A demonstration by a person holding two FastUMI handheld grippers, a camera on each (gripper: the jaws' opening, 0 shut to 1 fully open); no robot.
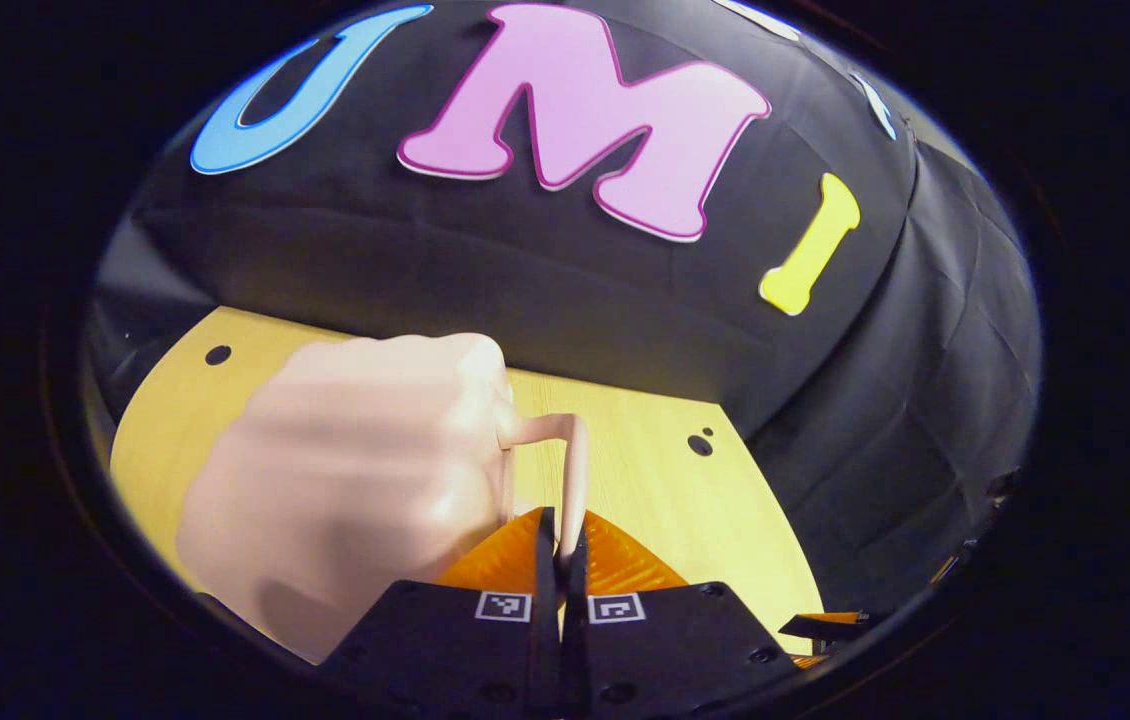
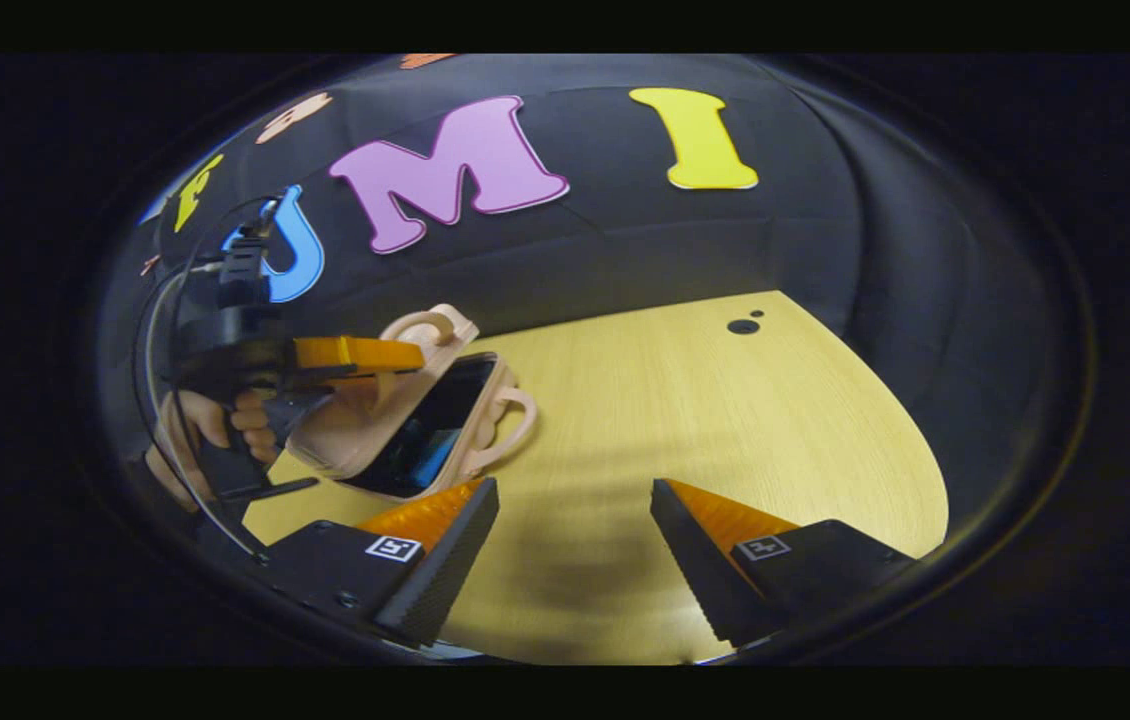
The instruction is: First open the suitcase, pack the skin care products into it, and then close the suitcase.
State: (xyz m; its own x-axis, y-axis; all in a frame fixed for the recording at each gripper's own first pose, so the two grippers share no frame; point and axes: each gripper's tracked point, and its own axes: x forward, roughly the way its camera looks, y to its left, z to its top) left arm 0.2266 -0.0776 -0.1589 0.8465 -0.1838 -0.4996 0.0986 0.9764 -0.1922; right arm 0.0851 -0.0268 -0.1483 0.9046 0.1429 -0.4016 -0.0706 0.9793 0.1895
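Left gripper [image 1: 559, 545] pinches the case [image 1: 345, 480] lid's handle [image 1: 570, 470], while right gripper [image 2: 575, 555], spread wide and empty, sees the lid half-raised.

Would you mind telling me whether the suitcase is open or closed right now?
Partly open: in the right gripper view the suitcase lid is raised by the left gripper, leaving a dark gap over the interior.

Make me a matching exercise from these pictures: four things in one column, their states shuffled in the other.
Things:
1. left tool
2. right tool
3. suitcase
4. table

States:
A. open, over bare wood
B. partly open, lid raised
C. yellow wood with dark holes
D. shut on the handle

Pairs: 1-D, 2-A, 3-B, 4-C.
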